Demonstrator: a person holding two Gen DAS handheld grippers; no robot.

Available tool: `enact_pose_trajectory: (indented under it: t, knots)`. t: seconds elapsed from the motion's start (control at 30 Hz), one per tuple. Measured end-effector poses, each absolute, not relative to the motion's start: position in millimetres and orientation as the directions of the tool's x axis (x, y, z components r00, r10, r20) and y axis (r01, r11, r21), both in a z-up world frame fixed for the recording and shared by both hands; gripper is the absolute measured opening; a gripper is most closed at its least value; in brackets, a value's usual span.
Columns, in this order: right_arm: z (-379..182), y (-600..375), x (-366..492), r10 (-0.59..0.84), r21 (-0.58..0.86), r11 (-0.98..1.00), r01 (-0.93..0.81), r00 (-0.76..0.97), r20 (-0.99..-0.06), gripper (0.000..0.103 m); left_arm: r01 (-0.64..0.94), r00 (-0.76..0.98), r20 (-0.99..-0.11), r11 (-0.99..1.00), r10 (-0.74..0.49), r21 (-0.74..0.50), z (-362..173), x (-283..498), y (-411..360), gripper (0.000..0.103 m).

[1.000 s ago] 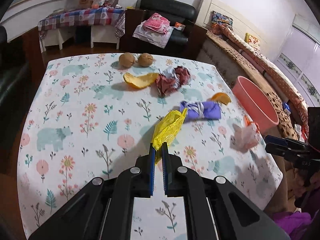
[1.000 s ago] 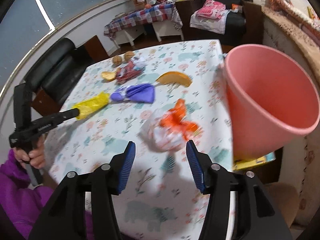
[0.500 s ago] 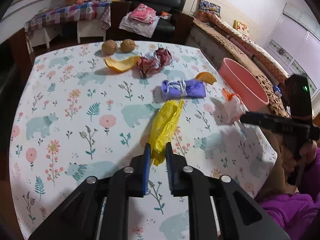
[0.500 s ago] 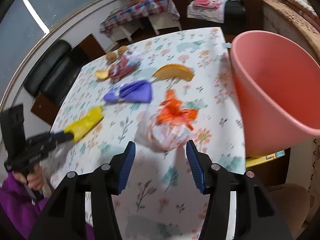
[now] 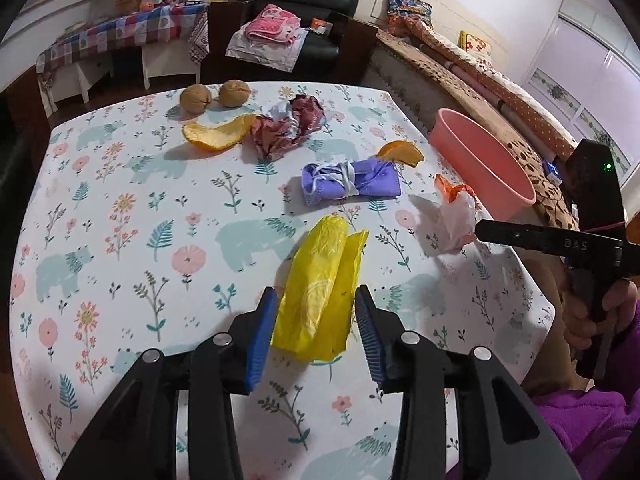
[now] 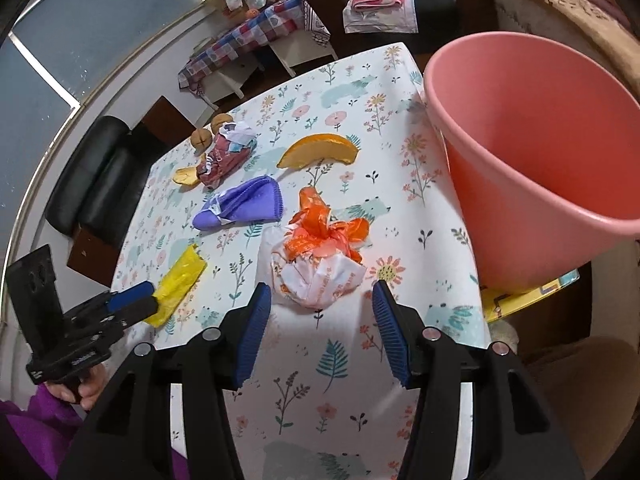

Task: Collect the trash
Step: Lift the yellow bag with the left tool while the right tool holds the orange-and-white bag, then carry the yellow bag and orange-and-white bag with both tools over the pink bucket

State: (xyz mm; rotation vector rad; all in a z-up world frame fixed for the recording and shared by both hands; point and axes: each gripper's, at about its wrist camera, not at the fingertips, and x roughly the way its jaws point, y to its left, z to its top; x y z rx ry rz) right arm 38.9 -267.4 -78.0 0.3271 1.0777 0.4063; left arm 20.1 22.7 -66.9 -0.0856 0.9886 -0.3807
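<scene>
Left wrist view: the left gripper [image 5: 316, 322] has its jaws opening around the near end of the crumpled yellow plastic bag [image 5: 322, 292], pads flanking but not pressing it, probably to re-seat the grip. The flowered tablecloth [image 5: 120, 208] is bare to its left, leaving free room.

Right wrist view: the right gripper [image 6: 320, 320] stands spread, nothing pinched, lined up on the white-and-orange knotted plastic bag [image 6: 318, 264] just ahead. The pink plastic bin [image 6: 532, 152] sits just past the table's right edge, so a short carry should do
</scene>
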Motion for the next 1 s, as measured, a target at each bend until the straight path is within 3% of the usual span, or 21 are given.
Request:
enact_pose_trajectory:
  t: [0.23, 0.4, 0.47, 0.57, 0.63, 1.0]
  knots:
    - [-78, -266, 42, 0.475, 0.454, 0.878, -0.155, 0.413, -0.777, 0.053, 0.302, 0.472, -0.809, 0.926, -0.351, -0.225, -74, 25, 12, 0.038]
    - [-80, -263, 49, 0.489, 0.476, 0.868, -0.141, 0.413, -0.768, 0.053, 0.329, 0.475, -0.802, 0.918, -0.363, -0.221, -72, 23, 7, 0.014]
    - [-80, -261, 51, 0.486, 0.470, 0.870, -0.149, 0.419, -0.767, 0.053, 0.329, 0.482, -0.799, 0.919, -0.360, -0.215, -70, 21, 6, 0.011]
    - [-79, -257, 51, 0.480, 0.456, 0.874, -0.166, 0.435, -0.762, 0.053, 0.324, 0.485, -0.796, 0.920, -0.361, -0.220, -68, 20, 7, 0.010]
    - [-79, -254, 50, 0.478, 0.445, 0.877, -0.184, 0.440, -0.760, 0.041, 0.316, 0.487, -0.796, 0.922, -0.359, -0.223, -66, 19, 8, 0.010]
    - [-70, -253, 39, 0.474, 0.391, 0.881, -0.268, 0.495, -0.728, 0.034, 0.302, 0.505, -0.786, 0.926, -0.356, -0.225, -50, 19, 4, 0.009]
